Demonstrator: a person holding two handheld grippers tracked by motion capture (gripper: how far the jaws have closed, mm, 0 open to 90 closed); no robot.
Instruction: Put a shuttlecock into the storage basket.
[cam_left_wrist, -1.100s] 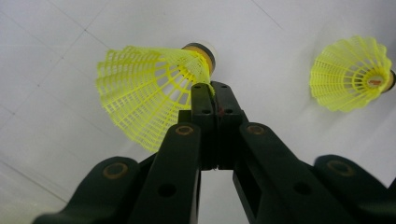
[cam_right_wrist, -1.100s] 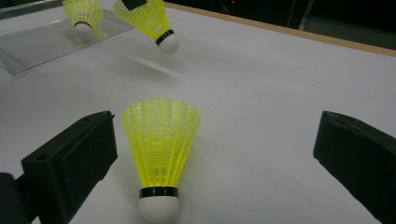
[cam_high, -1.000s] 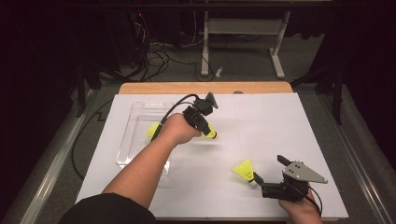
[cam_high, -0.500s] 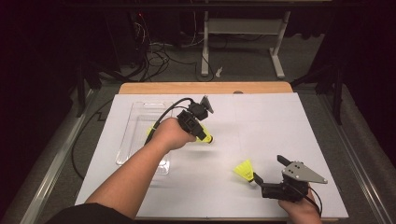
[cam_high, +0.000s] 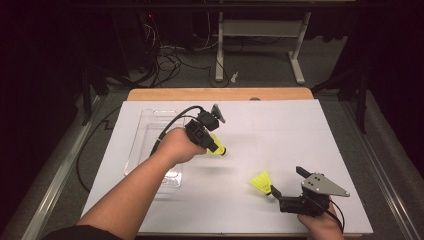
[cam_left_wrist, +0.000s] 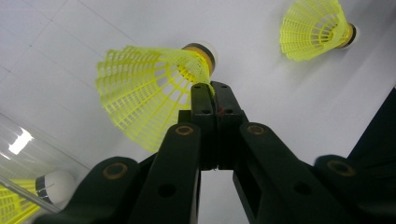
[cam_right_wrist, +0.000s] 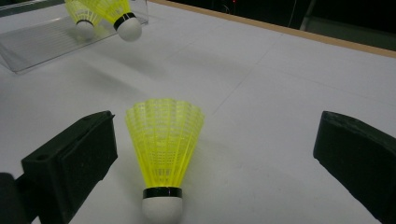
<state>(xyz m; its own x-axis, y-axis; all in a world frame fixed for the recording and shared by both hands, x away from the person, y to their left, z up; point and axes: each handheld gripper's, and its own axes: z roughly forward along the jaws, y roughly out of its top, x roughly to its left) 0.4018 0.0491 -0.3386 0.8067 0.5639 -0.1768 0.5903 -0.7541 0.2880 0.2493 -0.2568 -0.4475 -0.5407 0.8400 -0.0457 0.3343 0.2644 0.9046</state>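
My left gripper is shut on the skirt edge of a yellow shuttlecock, held just above the white table, right of the clear tray. In the left gripper view the closed jaws pinch that shuttlecock, its cork pointing away. A second yellow shuttlecock stands on its cork at the near right. My right gripper rests open behind it. In the right gripper view this shuttlecock stands between the wide jaws, nearer the left one, touching neither.
A third shuttlecock lies in the clear tray at the left of the white table sheet. The left gripper's black cable loops over the tray. Dark floor, cables and a desk frame lie beyond the table's wooden far edge.
My left hand has drifted a little to the left and nearer with the shuttlecock still pinched. The right gripper and the standing shuttlecock have stayed put.
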